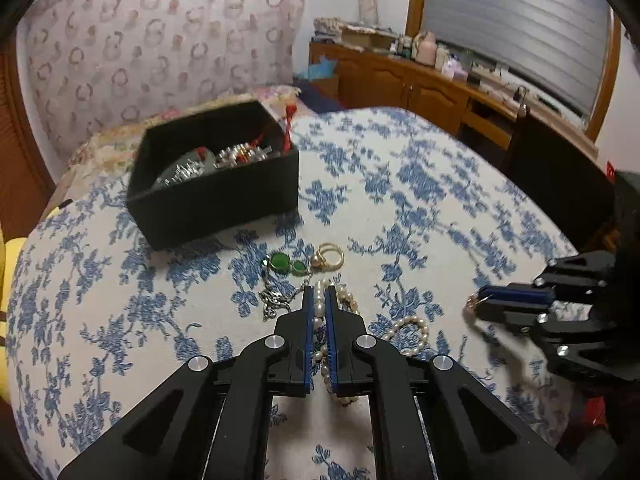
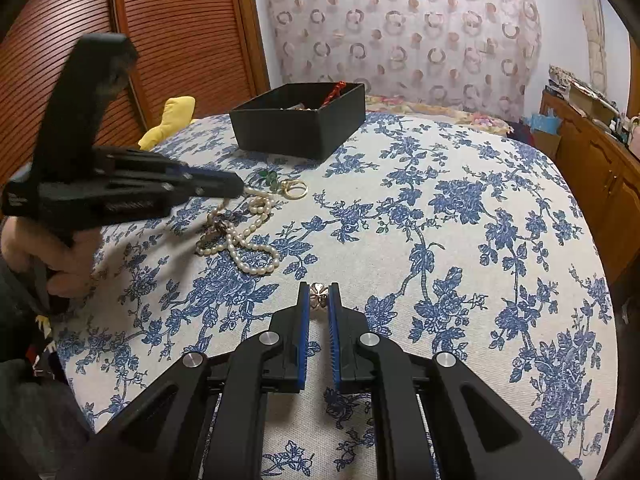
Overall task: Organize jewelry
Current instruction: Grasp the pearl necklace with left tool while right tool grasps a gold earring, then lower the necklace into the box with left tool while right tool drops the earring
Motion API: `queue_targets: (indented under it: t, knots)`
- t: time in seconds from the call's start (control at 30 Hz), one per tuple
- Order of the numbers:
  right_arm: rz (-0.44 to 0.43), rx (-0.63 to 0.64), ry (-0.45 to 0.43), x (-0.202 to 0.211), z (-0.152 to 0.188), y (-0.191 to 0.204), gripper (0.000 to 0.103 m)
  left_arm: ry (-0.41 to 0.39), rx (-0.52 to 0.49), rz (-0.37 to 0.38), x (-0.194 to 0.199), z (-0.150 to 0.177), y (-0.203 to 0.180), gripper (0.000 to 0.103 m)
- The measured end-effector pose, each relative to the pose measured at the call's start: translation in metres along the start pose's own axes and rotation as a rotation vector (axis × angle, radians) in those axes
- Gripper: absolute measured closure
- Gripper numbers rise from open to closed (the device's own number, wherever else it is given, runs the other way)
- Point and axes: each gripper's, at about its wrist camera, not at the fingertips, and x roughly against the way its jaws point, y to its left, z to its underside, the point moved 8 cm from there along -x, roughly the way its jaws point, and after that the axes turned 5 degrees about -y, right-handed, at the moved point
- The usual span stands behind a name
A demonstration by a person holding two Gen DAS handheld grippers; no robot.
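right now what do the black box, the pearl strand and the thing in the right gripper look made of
Black box: matte, stiff walls, likely card or fabric-covered board.
Pearl strand: creamy glossy beads; real or imitation, can't tell.
Flower-shaped piece in the right gripper: shiny rose-gold tone, probably metal.

A home bedroom: floral bedspread (image 2: 460, 220), patterned curtain (image 2: 400, 20), wooden sideboard (image 1: 400, 76) under a shuttered window (image 1: 520, 20).
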Motion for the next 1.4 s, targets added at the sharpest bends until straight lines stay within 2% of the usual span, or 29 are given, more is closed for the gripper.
queue_targets:
  t: [0.33, 0.73, 1.13, 1.4]
  knots:
    - [0.010, 0.017, -0.026, 0.008, -0.012, 0.003, 0.093, -0.114, 0.015, 0.011, 0.046, -0.030, 0.000, 0.098]
    - [0.009, 0.077, -0.113, 0.030, -0.063, 0.019, 0.093, -0.237, -0.002, 0.006, 0.095, -0.077, 0.000, 0.098]
    - [0.005, 0.123, -0.155, 0.030, -0.098, 0.032, 0.093, -0.325, -0.014, -0.038, 0.126, -0.121, 0.011, 0.098]
    - [-0.003, 0.148, -0.194, 0.027, -0.135, 0.036, 0.093, -0.376, -0.021, -0.067, 0.142, -0.153, 0.023, 0.098]
